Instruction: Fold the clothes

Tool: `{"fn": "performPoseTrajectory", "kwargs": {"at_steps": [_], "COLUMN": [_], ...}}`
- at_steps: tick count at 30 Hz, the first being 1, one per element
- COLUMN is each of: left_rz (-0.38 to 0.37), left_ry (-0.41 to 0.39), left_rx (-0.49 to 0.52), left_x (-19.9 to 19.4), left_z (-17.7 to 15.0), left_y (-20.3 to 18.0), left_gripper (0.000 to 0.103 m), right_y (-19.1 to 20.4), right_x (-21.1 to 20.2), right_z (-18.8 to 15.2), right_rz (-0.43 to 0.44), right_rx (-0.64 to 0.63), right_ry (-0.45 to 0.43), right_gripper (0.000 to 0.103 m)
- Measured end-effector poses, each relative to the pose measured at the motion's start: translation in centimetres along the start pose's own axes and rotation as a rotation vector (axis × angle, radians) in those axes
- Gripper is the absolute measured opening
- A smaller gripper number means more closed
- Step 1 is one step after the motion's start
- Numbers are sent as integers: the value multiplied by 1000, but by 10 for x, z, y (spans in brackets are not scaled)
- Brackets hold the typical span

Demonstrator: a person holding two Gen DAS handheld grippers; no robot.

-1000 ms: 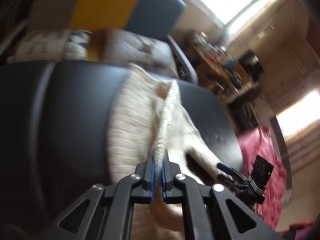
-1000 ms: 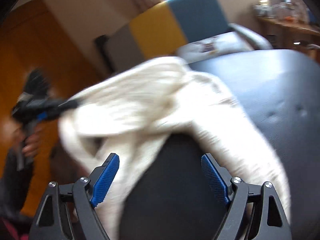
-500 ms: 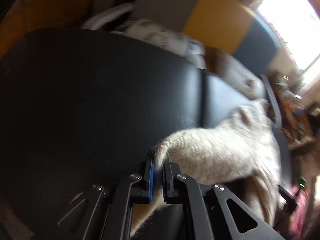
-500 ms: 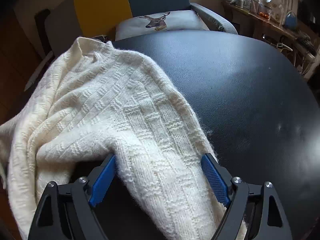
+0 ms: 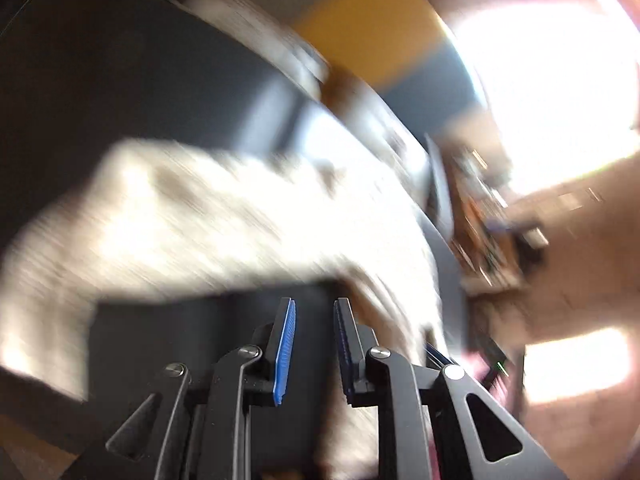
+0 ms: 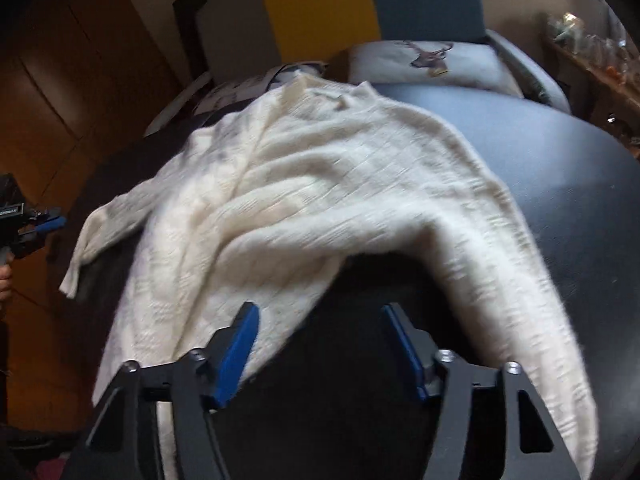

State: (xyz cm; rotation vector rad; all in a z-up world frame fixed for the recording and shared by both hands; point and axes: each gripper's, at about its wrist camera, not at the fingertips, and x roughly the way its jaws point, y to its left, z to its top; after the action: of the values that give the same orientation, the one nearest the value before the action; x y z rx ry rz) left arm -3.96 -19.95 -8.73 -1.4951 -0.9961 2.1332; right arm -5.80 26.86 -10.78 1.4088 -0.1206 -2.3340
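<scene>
Bare black tabletop (image 6: 580, 208) right of the sprawled sweater (image 6: 304, 200); cushioned chair (image 6: 424, 60) close behind.

cream sweater (image 6: 320, 200) sprawled on black table (image 6: 580, 184)

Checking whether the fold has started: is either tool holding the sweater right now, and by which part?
Nothing is held. The left tool is opening and the right tool is closing, each over bare black surface; the cream sweater lies loose beside them.

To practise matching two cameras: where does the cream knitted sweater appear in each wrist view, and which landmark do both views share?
Left wrist view: the cream knitted sweater is a blurred band across centre-left, above the fingers.
Right wrist view: the sweater fills the centre, draped over the black surface.
Shared landmark: the yellow and blue chair back.
</scene>
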Motion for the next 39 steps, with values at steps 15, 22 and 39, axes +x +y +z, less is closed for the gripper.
{"fn": "performPoseTrajectory", "kwargs": {"at_steps": [15,22,39], "left_rz": [-50,-129,-76], "left_ry": [192,187,-81], "left_rx": [22,-6,11], "left_x": [145,166,35], "left_z": [-55,-56,-31], "left_y": [-83,-79,-5], "left_gripper": [41,22,10], "right_y": [17,24,72], "right_x": [38,42,21], "right_z": [-26,-31,-23], "right_rz": [259,316,-60], "right_rx": [233,216,-120], "right_ry": [-32,-72,-50], "right_gripper": [62,72,11]}}
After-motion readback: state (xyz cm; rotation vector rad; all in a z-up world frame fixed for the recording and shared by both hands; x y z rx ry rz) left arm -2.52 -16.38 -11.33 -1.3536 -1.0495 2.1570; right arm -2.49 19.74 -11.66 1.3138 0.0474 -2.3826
